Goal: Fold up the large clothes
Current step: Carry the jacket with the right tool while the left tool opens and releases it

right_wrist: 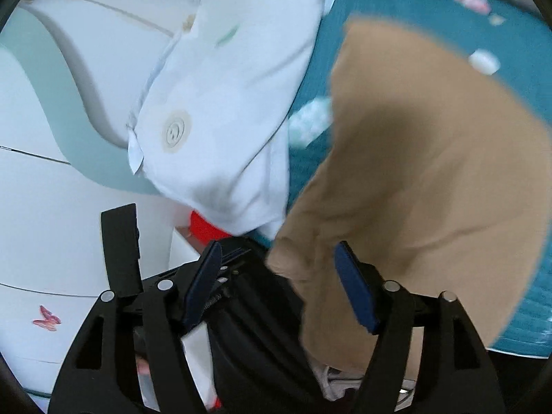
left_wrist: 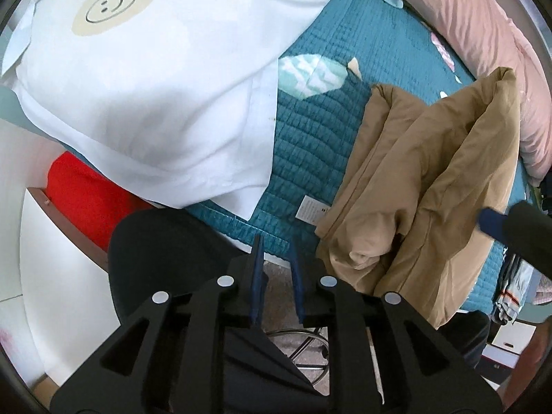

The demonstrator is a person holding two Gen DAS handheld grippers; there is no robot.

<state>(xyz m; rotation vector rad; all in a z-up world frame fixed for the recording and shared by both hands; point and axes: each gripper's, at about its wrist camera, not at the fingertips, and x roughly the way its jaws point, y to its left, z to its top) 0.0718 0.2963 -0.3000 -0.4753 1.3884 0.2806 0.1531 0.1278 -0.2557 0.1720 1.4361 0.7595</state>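
Note:
A tan garment [left_wrist: 427, 179] lies crumpled on the teal quilted bed [left_wrist: 331, 69], hanging over the bed's near edge. It fills the right of the blurred right wrist view [right_wrist: 421, 172]. My left gripper [left_wrist: 276, 252] is slightly open and empty, at the bed's edge left of the garment. My right gripper [right_wrist: 276, 258] is open, its fingers [right_wrist: 355, 286] around the garment's lower corner without gripping it. The right gripper's blue fingertip shows in the left wrist view [left_wrist: 490, 222], above the garment's right side.
A white pillow with a smiley print [left_wrist: 145, 79] lies on the bed's left. A pink duvet [left_wrist: 483, 34] is at the back right. A black chair [left_wrist: 165, 241] and a red cloth [left_wrist: 89, 193] sit below the bed edge. A white cabinet [right_wrist: 51, 224] stands left.

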